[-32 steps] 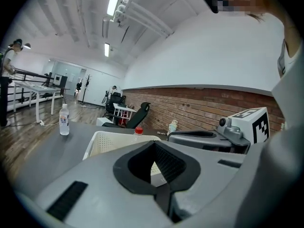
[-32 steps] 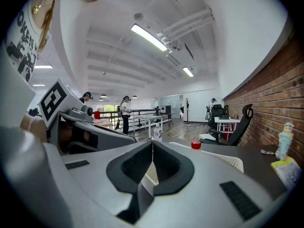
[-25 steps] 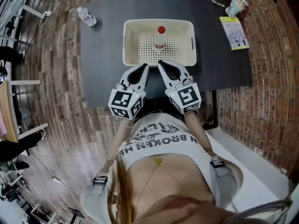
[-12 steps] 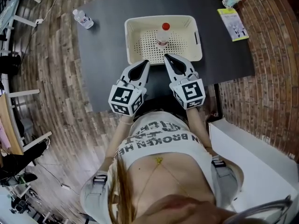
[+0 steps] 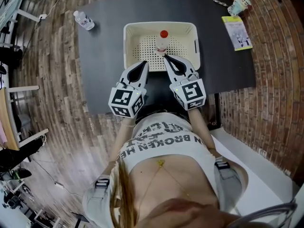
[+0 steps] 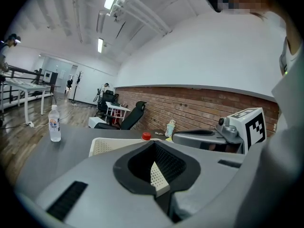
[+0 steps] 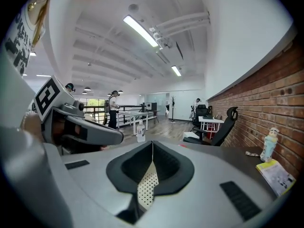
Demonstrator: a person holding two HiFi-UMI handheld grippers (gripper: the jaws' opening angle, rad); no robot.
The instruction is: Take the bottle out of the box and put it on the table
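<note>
A small clear bottle with a red cap (image 5: 163,40) stands upright in the cream perforated box (image 5: 129,46) on the dark table (image 5: 102,61). Both grippers reach over the box's near rim. My left gripper (image 5: 144,63) is shut and empty, left of the bottle and short of it. My right gripper (image 5: 166,58) is shut too, its tips just in front of the bottle's base, holding nothing. In the left gripper view the red cap (image 6: 146,136) shows above the shut left gripper (image 6: 154,144). The right gripper (image 7: 152,142) frames the box's perforated floor.
A second water bottle (image 5: 84,20) stands near the table's far left corner. A yellow booklet (image 5: 237,32) and a small printed cup (image 5: 239,6) lie at the far right. Brick floor runs along the right, wood floor on the left.
Both grippers have moved forward from the table's near edge to over the box's near rim, the right one closer to the bottle. The bottle has stayed put.
</note>
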